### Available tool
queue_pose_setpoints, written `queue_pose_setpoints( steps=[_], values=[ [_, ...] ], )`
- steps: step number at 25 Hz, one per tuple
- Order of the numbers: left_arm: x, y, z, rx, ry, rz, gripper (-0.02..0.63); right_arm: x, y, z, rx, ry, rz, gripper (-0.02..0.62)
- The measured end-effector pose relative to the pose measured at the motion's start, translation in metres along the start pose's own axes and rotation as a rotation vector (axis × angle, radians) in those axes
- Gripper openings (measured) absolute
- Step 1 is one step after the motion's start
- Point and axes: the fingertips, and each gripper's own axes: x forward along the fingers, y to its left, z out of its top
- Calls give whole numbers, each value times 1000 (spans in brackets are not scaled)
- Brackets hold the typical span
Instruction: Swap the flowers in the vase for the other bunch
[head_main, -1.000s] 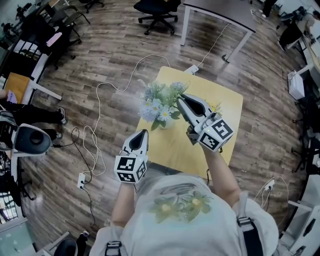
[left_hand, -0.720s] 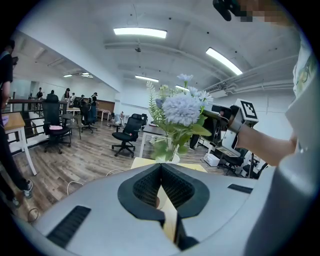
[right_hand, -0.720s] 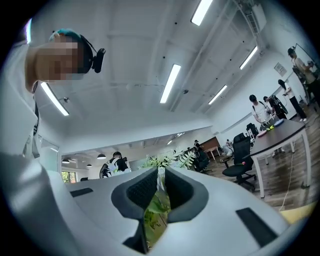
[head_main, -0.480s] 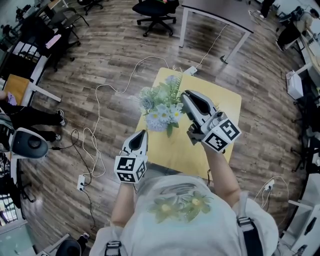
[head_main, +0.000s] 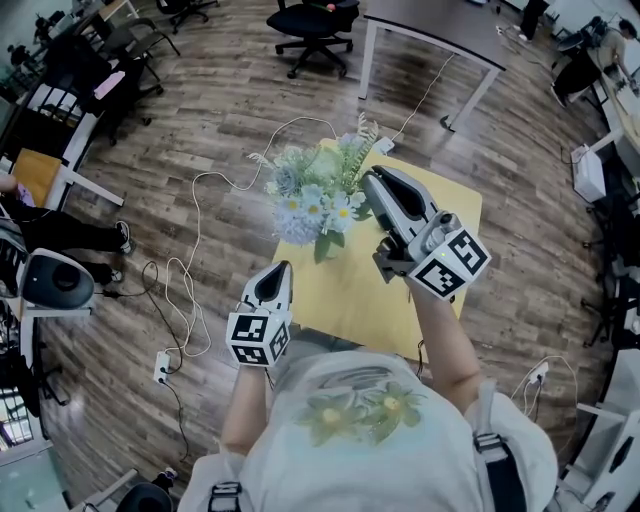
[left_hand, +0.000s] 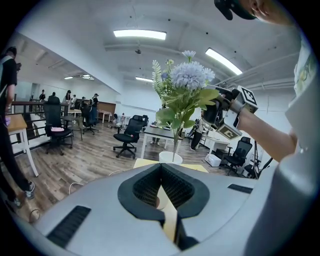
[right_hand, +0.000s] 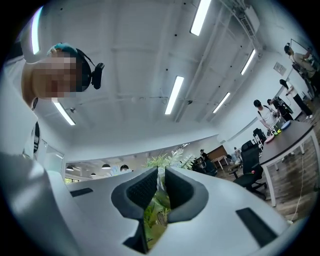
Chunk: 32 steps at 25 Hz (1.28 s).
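My right gripper (head_main: 368, 186) is shut on the stems of a bunch of pale blue and white flowers (head_main: 310, 195) and holds it up over the small yellow table (head_main: 445, 225). Green stems show between its pads (right_hand: 176, 192). In the left gripper view the same bunch (left_hand: 186, 82) hangs over a white vase (left_hand: 170, 157), its thin stems reaching down to the vase's mouth. The flowers hide the vase in the head view. My left gripper (head_main: 283, 270) hovers low at the table's near left corner, jaws together with nothing between them.
White cables (head_main: 215, 180) and a power strip (head_main: 162, 362) lie on the wooden floor left of the table. A grey desk (head_main: 440, 35) and a black office chair (head_main: 315, 20) stand beyond it. Further chairs and desks line the left side.
My right gripper has risen with the flower bunch, which now sits higher and further left in the head view. The left gripper has stayed where it was.
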Motion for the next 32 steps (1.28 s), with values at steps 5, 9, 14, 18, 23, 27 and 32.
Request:
queue_pose_setpoints(
  steps=[5,9,14,18,23,27,32],
  values=[
    [-8,4,-1,-6,-8,11,17,12,14,24,-37,-33,40,66],
    [-12,5,-4,-9,-11,14,17,19,26,41,-70,-65,68,66],
    [-16,7,-7,-14,-10,21,17,22,37,63,-101,-103,90,66],
    [-18,7,-4,-14,-9,21,17,18,33,67,-155,-60,38,66],
    [-17,7,-8,-13,-4,12,17,-10,18,42,-199,36,-54,66],
    [-16,3,-13,-7,5,-6,17,-41,9,18,-172,85,-119,66],
    [-3,-6,-13,5,16,-40,17,-76,-7,1,-145,132,-189,66]
  ],
)
